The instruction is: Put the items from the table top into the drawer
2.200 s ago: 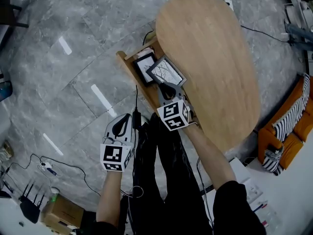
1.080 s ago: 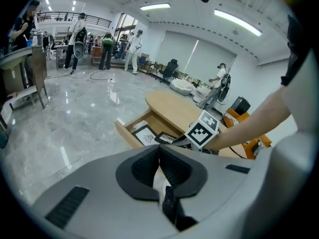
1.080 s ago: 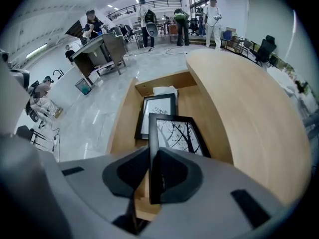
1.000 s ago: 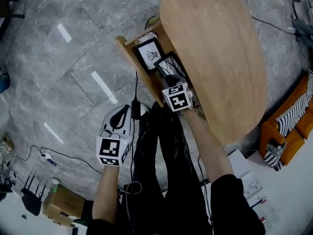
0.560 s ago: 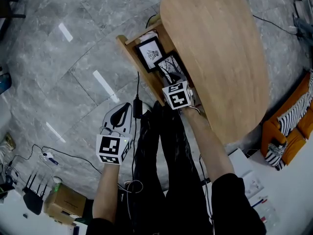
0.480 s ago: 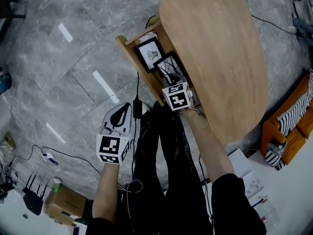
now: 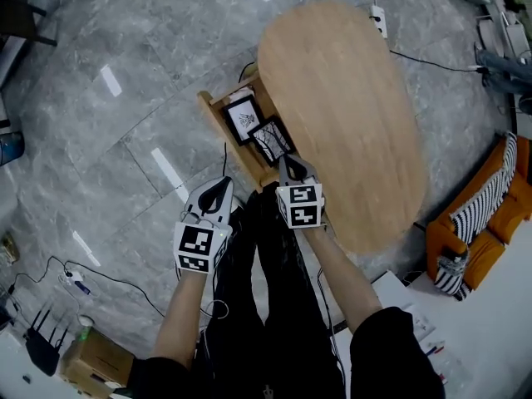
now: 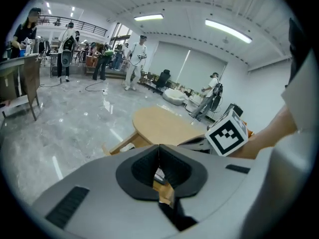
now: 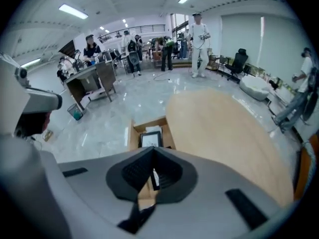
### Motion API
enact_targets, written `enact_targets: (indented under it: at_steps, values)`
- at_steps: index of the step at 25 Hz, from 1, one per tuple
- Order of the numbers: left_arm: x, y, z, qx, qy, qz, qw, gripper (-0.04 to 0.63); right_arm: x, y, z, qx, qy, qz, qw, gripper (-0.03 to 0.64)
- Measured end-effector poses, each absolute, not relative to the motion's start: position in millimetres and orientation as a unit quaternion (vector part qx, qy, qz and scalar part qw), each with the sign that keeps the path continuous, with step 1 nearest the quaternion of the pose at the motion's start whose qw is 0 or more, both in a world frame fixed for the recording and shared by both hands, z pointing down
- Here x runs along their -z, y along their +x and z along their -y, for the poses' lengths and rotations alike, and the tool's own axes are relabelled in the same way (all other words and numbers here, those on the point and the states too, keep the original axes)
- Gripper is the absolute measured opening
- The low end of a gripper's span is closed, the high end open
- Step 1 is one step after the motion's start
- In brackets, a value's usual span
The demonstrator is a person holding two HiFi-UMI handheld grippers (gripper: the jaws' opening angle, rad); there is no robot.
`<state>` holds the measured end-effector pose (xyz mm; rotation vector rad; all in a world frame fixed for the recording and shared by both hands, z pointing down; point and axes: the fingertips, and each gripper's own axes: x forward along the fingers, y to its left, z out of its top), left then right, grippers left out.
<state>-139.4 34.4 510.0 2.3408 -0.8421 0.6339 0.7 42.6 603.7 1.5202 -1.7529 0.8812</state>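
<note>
The oval wooden table (image 7: pixel 341 115) stands with its drawer (image 7: pixel 218 116) pulled out at its left side. Two black-framed pictures lie in the drawer: one at the far end (image 7: pixel 243 116) and one nearer me (image 7: pixel 270 140). My right gripper (image 7: pixel 288 163) hangs above the drawer's near end. Its jaws have just been closing and now meet with nothing between them. In the right gripper view the gripper (image 9: pixel 153 151) looks down on the drawer (image 9: pixel 130 133) and the far picture (image 9: pixel 150 139). My left gripper (image 7: pixel 223 184) is shut and empty, over the floor to the left of the drawer.
My legs in black trousers (image 7: pixel 274 306) are just below the drawer. A power strip (image 7: pixel 378 19) and cables lie on the grey stone floor beyond the table. An orange sofa (image 7: pixel 490 214) stands at the right, a cardboard box (image 7: pixel 91 360) at the lower left. People stand far back in the hall.
The right gripper has left the near picture in the drawer, risen out of it and shut its jaws. The left gripper has risen too.
</note>
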Motion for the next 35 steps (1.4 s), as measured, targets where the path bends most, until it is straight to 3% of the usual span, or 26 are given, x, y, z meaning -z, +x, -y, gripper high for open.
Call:
enact_targets:
  at_steps: [4, 11, 16, 20, 26, 35]
  values:
    - [-453, -108, -35, -0.21, 0.896, 0.284, 0.268, 0.014, -527, 16, -53, -0.332, 0.638, 0.645, 0.257, 0.008]
    - [-345, -46, -47, -0.174, 0.938, 0.217, 0.207, 0.014, -377, 50, -68, -0.208, 0.646, 0.691, 0.249, 0.008]
    - [-272, -4, -76, -0.158, 0.954, 0.173, 0.188, 0.014, -274, 92, -109, -0.206, 0.733, 0.631, 0.151, 0.008]
    - [-237, 23, -118, -0.159, 0.964, 0.13, 0.171, 0.014, -240, 107, -169, -0.218, 0.764, 0.597, 0.112, 0.008]
    - [-195, 47, -160, -0.157, 0.971, 0.095, 0.153, 0.014, -217, 128, -234, -0.239, 0.778, 0.57, 0.109, 0.008]
    - [-187, 44, -182, -0.163, 0.97, 0.099, 0.148, 0.014, -196, 116, -254, -0.223, 0.777, 0.581, 0.096, 0.006]
